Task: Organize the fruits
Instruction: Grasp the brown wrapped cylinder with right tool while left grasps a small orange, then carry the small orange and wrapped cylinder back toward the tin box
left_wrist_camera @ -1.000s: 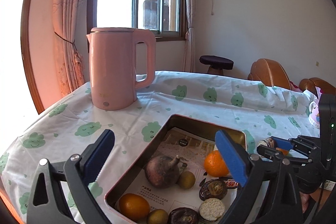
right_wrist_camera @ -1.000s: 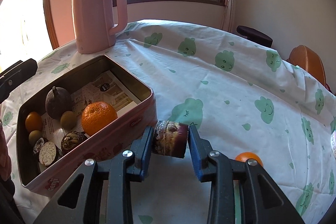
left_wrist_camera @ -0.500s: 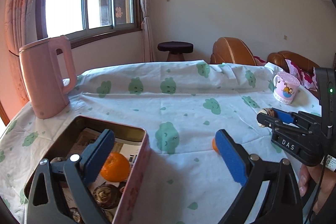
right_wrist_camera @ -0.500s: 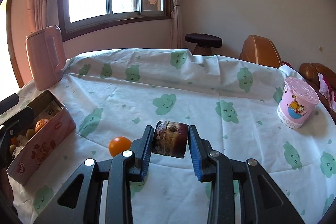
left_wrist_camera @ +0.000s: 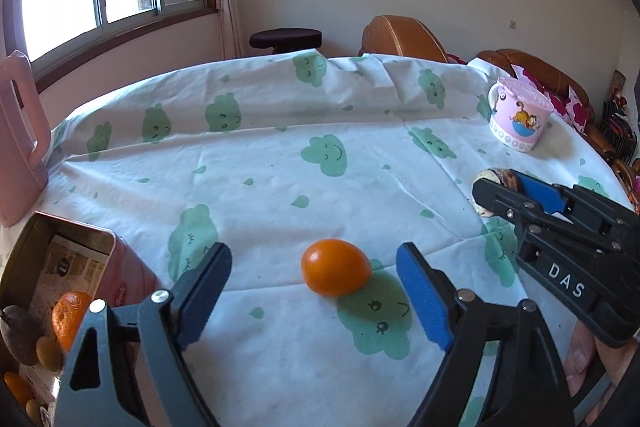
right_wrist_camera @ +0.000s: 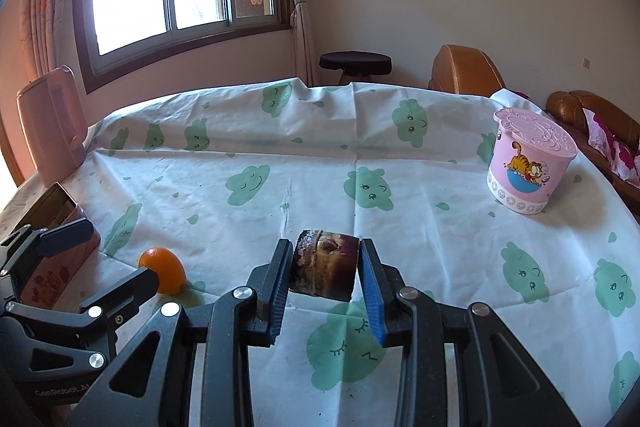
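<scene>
So there's a big table under a white tablecloth printed with green smiley clouds, and that cloth is basically the whole scene. Using the pink tin box at the table's left edge as my reference: a pink electric kettle stands just behind it by the window, and a pink cartoon-cat cup with a lid sits way over at the opposite side of the table, well apart from the tin.

The tin is open and already has fruit in it, a mandarin plus a dark brown one and a few small yellowish ones, lying on printed paper.

Just to the right of the tin, the left gripper is straddling a small orange kumquat that lies on the cloth. Its jaws are closing in, but the blue pads haven't touched the fruit, there's a gap on both sides.

Farther right from the tin, the right gripper is clamped tight on a dark, purplish-brown cut chunk of fruit, held above the cloth.
</scene>
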`<action>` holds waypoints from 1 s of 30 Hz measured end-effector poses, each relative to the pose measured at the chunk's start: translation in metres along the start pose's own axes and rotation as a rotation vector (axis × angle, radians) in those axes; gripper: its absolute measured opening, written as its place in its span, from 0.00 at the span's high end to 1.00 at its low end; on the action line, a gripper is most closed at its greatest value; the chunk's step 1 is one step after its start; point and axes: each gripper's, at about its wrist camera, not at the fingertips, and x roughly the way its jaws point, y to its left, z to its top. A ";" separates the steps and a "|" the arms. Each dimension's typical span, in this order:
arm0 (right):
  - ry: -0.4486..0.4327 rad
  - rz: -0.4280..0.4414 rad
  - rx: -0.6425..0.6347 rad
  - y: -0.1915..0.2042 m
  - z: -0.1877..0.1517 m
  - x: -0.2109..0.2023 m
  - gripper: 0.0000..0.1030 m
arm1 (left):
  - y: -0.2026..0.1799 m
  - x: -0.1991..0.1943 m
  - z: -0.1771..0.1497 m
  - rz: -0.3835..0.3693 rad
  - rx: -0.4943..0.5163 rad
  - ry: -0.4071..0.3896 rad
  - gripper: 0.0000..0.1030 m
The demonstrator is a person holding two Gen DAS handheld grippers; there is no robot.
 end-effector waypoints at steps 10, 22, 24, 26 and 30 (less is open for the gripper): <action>0.022 0.016 -0.011 0.002 -0.001 0.005 0.66 | -0.013 0.022 0.000 -0.064 0.045 0.097 0.46; -0.003 0.044 -0.039 0.007 -0.002 0.000 0.66 | -0.001 0.020 -0.001 -0.116 -0.018 0.089 0.59; -0.013 0.050 -0.041 0.007 -0.002 -0.002 0.66 | 0.000 0.017 -0.001 -0.116 -0.022 0.076 0.59; -0.026 0.056 -0.043 0.007 -0.002 -0.005 0.66 | 0.000 0.015 -0.001 -0.113 -0.024 0.064 0.59; -0.045 0.058 -0.052 0.008 -0.003 -0.010 0.66 | 0.001 0.011 0.000 -0.102 -0.024 0.040 0.59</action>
